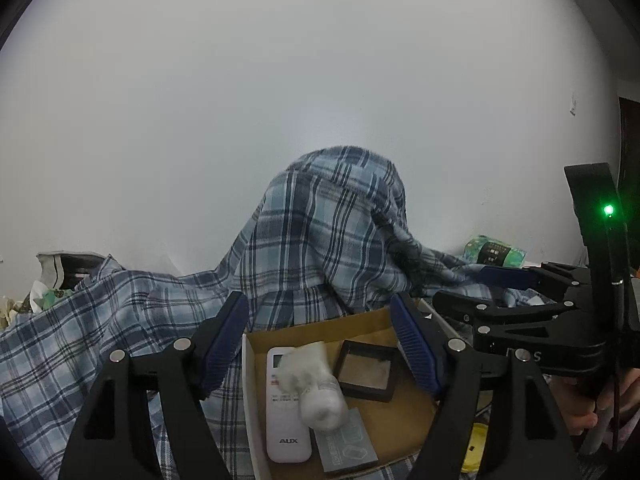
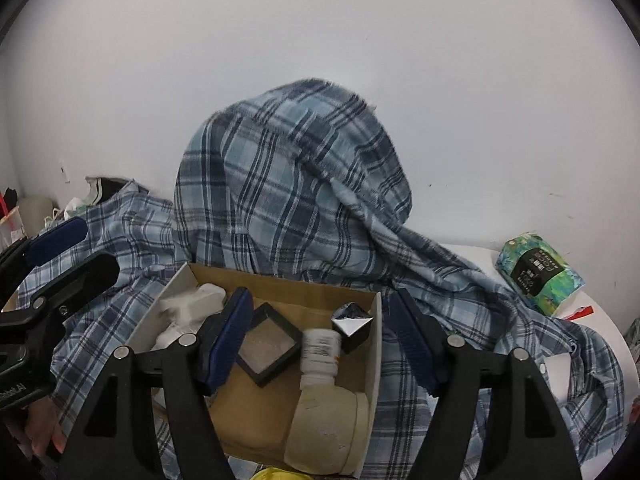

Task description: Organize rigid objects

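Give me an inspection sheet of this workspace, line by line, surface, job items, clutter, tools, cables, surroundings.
Surface: covered by a blue plaid cloth, heaped high at the back.
Job's things: open cardboard box holding a white remote, a white bottle, a black square frame, a grey card; right view adds a shiny black block and a cream cylinder.
Clutter: green packet at right; bags at far left.
Tools: left tool open, empty; right tool open, empty, over the box.
Cables: nothing seen.
Surroundings: plain white wall.
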`<state>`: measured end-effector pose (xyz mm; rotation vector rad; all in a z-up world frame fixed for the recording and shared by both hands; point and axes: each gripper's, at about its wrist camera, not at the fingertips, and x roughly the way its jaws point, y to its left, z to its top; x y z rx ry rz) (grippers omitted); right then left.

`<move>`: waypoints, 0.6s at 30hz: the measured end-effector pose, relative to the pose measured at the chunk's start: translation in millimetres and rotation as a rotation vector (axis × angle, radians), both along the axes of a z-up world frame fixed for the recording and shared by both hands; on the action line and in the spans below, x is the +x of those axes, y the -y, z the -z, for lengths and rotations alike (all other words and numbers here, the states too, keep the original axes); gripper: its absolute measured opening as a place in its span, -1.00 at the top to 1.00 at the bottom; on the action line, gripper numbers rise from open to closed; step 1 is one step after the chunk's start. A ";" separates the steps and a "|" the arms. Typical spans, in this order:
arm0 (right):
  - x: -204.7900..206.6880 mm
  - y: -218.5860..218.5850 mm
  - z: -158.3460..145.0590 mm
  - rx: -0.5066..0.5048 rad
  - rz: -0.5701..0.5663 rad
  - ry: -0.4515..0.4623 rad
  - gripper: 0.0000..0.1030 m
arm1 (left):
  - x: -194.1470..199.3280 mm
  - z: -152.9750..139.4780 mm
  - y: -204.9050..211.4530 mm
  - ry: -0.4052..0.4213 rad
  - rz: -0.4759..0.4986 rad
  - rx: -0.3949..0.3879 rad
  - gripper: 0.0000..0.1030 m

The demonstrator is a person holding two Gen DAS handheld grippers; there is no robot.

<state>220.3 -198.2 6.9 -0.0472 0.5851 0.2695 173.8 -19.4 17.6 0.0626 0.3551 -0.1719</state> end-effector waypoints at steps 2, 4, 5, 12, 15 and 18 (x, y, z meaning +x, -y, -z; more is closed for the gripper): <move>-7.1 1.5 -7.0 -0.002 0.001 0.016 -0.35 | -4.5 -4.5 -0.1 0.006 0.001 -0.005 -0.46; -14.7 2.1 -13.3 -0.012 0.003 0.037 -0.35 | -10.8 -9.4 0.2 0.014 0.001 -0.009 -0.46; -20.7 2.3 -16.7 -0.019 0.003 0.051 -0.35 | -15.7 -12.7 0.7 0.021 0.003 -0.009 -0.46; -61.2 9.7 -34.5 -0.007 0.004 0.096 -0.35 | -53.5 -33.4 7.5 0.072 0.014 -0.012 -0.46; -80.3 15.7 -37.9 -0.006 0.006 0.112 -0.35 | -74.6 -39.5 7.9 0.077 0.023 -0.032 -0.46; -98.5 21.8 -38.3 -0.005 0.007 0.114 -0.35 | -93.6 -41.1 9.3 0.096 0.017 -0.027 -0.46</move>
